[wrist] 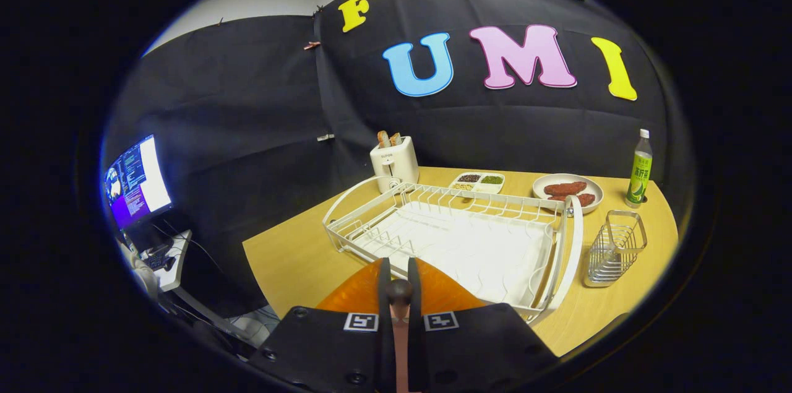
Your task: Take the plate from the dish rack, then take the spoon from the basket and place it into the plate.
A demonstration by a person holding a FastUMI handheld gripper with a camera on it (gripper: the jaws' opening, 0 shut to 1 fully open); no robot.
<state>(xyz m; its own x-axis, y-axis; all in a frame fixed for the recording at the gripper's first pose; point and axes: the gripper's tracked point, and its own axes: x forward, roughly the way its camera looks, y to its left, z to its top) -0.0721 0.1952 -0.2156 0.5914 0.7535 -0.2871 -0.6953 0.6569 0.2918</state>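
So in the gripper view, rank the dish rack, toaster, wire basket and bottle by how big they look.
1. Dish rack, clearly largest.
2. Wire basket, though it sits nearer the camera.
3. Toaster.
4. Bottle, close to the toaster, so unsure.
The hand-held gripper is shut on a spoon.

Colours logged, gripper view. Gripper (pixel 399 285): fingers nearly closed on a spoon (pixel 400 294), handle end dark brown/black, stem pinkish-tan. Each finger carried a black-and-white square marker (pixel 361 321). Plate (pixel 396 294) under the fingers was translucent orange. Dish rack (pixel 455 235): white wire, white drip tray. Basket (pixel 615 247): bare silvery wire. Table (pixel 291 257): light yellowish wood. Toaster (pixel 395 161): cream-white, with brown toast. Divided dish (pixel 477 182): white, holding dark, green and beige contents. Round plate (pixel 591 185): pale, carrying reddish-brown pieces. Bottle (pixel 639 173): green, white cap. Monitor (pixel 137 181): white and purple-blue.
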